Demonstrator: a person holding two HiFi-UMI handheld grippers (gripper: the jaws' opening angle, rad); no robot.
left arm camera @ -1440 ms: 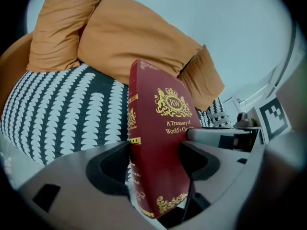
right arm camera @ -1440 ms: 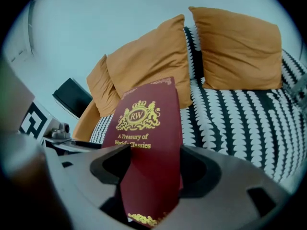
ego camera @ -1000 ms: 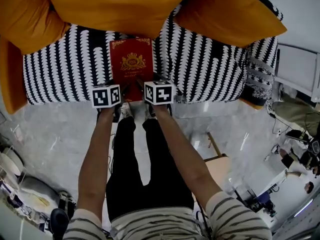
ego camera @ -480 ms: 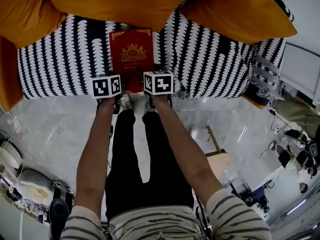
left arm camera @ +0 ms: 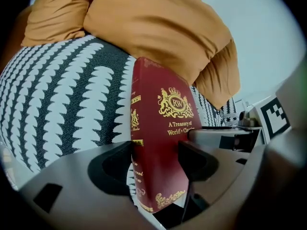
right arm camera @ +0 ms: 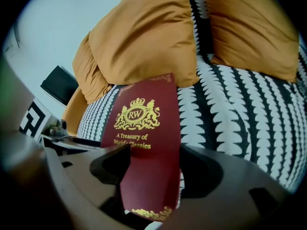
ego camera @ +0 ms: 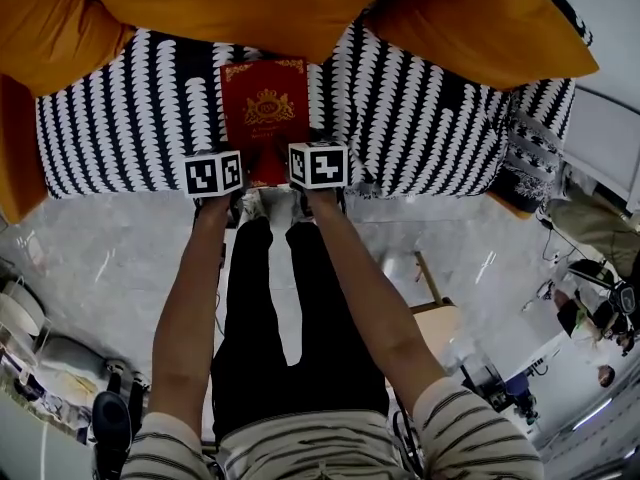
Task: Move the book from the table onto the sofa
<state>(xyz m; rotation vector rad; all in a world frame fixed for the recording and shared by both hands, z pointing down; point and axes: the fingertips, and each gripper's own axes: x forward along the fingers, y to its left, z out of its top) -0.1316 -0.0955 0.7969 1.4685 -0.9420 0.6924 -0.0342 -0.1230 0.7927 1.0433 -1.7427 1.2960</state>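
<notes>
A dark red book (ego camera: 263,113) with gold print lies lengthwise over the black-and-white patterned sofa seat (ego camera: 130,118), its far end near the orange cushions. Both grippers hold its near end. My left gripper (ego camera: 238,165) is shut on the book (left arm camera: 163,143) near the spine; its jaws have just been closing, with the book between them. My right gripper (ego camera: 292,160) is shut on the book (right arm camera: 146,128) at the other side. I cannot tell whether the book rests on the seat or hangs just above it.
Large orange cushions (ego camera: 230,8) (ego camera: 470,23) line the sofa's back, another sits at the left end (ego camera: 15,148). Below the sofa is glossy marble floor (ego camera: 120,268). A small wooden table (ego camera: 440,333) stands at the right. Clutter sits at bottom left; people are at far right.
Both grippers and the book have sunk a little toward the seat. The grip on the book looks the same.
</notes>
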